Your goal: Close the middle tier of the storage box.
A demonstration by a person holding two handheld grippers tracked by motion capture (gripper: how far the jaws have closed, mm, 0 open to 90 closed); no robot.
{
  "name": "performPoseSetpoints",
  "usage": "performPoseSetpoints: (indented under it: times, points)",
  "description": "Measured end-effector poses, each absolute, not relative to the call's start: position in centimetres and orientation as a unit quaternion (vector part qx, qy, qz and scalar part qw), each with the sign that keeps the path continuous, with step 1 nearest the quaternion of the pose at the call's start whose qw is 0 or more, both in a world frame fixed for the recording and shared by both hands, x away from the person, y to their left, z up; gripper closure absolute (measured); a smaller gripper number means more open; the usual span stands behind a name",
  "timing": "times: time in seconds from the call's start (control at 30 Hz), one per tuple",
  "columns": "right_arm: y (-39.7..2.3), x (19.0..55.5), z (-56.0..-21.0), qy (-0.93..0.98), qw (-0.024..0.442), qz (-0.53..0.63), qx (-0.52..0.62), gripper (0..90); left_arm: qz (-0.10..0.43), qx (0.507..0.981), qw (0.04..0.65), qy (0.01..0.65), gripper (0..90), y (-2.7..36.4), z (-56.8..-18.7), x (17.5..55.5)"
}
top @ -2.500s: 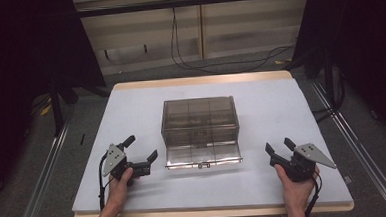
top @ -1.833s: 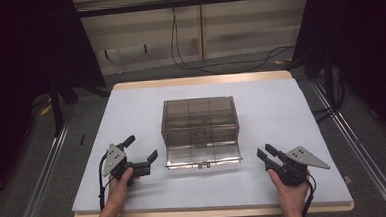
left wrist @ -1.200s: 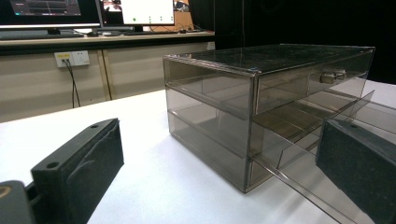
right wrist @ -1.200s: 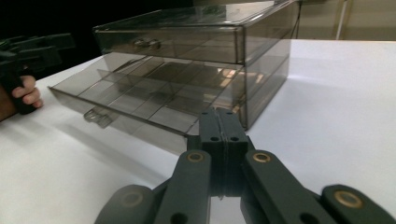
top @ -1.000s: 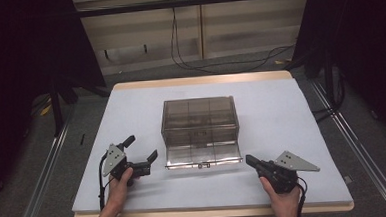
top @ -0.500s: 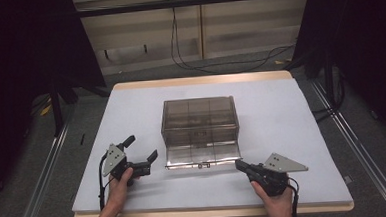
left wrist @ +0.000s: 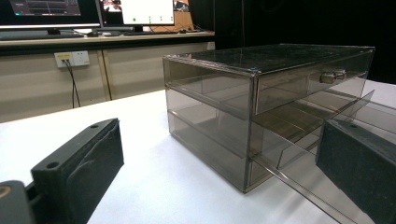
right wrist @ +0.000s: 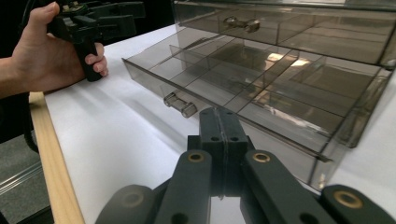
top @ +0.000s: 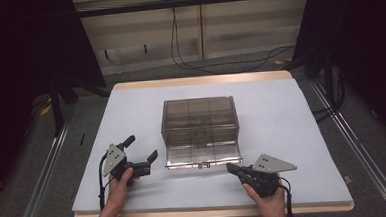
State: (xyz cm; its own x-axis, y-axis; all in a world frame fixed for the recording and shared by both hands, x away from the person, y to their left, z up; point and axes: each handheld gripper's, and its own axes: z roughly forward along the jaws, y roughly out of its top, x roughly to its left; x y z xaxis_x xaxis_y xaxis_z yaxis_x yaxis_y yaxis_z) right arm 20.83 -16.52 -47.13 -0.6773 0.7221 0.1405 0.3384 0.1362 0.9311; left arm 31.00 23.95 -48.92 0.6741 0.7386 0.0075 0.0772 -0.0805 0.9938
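A smoky clear two-drawer box stands mid-table, its lower drawer pulled out toward me. That drawer is split into several compartments, and nothing lies in them. Its small handle sits just ahead of my right gripper, whose jaws are pressed together with nothing between them. From above, the right gripper lies low on the table by the drawer's front right corner, pointing left. My left gripper rests left of the box, open and holding nothing. Its pads frame the box.
The upper drawer's knob shows it pushed in. A white mat covers the table, with a wooden edge on my side. Cables run along the floor behind. The hand with the left gripper rests left of the drawer.
My right gripper has slid left from the table's right side to the front of the open drawer, and its jaws have gone from open to shut. The left gripper has stayed put.
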Motion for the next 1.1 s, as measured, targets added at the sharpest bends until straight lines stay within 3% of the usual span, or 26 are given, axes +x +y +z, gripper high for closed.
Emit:
performPoseSetpoints:
  times: [1.1]
  points:
    - [-11.3,22.3,-47.7,0.784,0.125,0.520,0.316,90.0,0.273,0.684,0.608,0.296,0.9,24.0,-48.9,31.0]
